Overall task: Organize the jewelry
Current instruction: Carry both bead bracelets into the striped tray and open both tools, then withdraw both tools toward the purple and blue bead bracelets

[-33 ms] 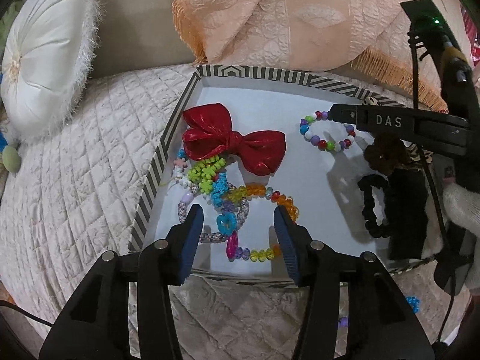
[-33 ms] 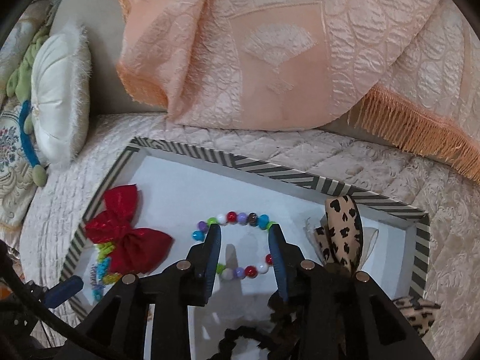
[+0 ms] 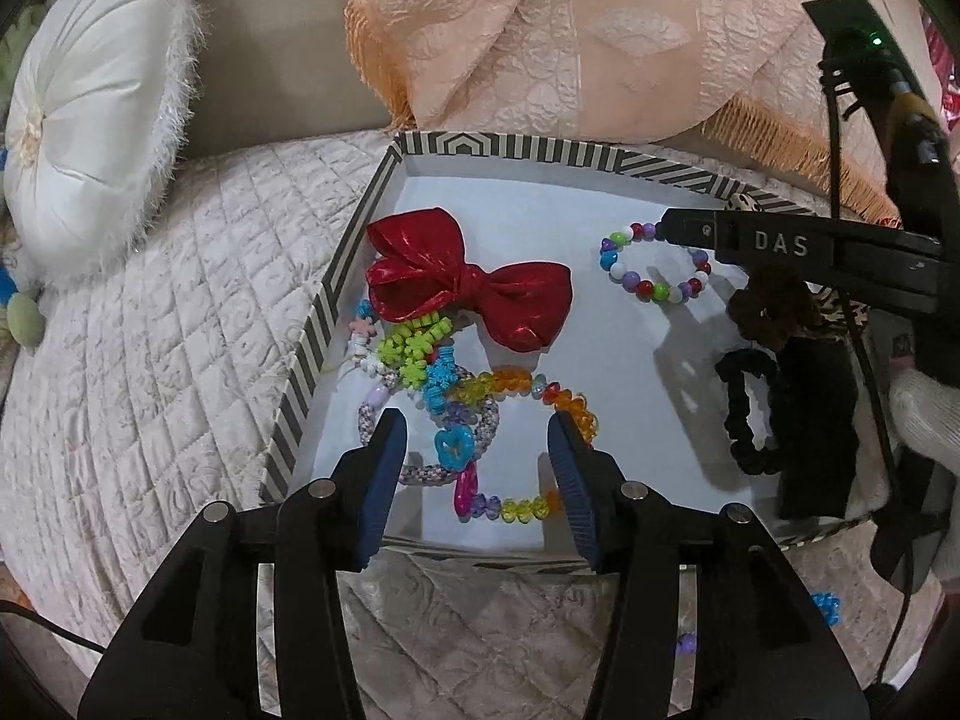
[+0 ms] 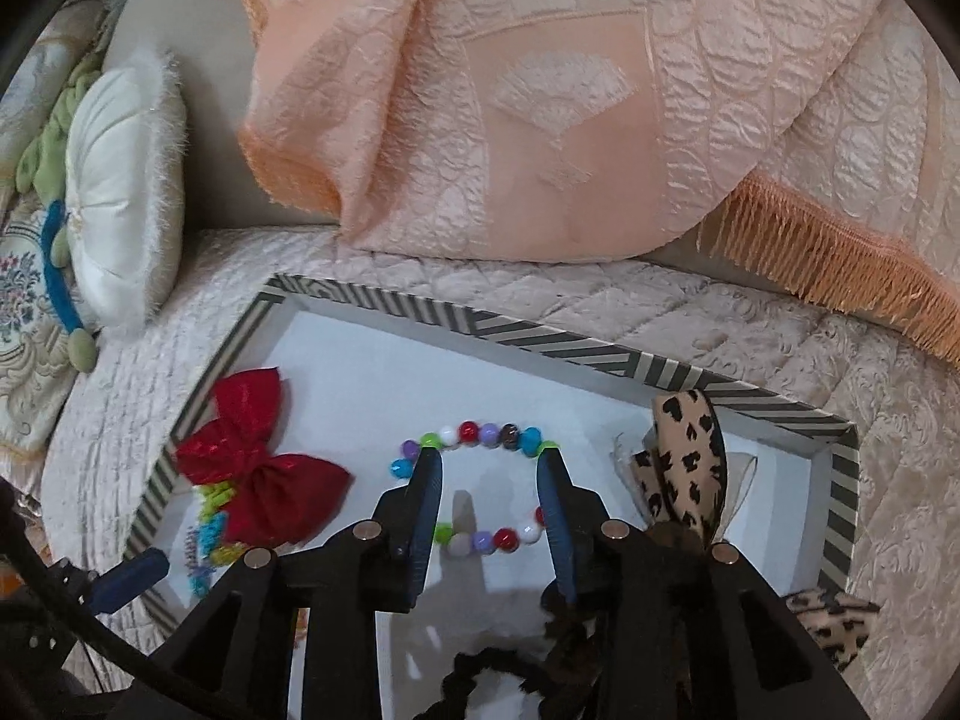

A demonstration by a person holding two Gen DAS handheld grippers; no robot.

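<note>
The right gripper [image 4: 489, 516], jaws spread wide and empty, straddles a bead bracelet [image 4: 474, 483] lying flat in the striped tray [image 4: 576, 348], its far arc beyond the tips. The left gripper [image 3: 477, 468] gapes over a tangle of bracelets [image 3: 468, 420]. Nothing has shifted since the earlier frame.

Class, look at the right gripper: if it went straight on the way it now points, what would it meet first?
Most likely the round bead bracelet on the tray floor. The open right gripper points into its ring, fingers over its left and right sides. Its height above the beads is unclear.
</note>
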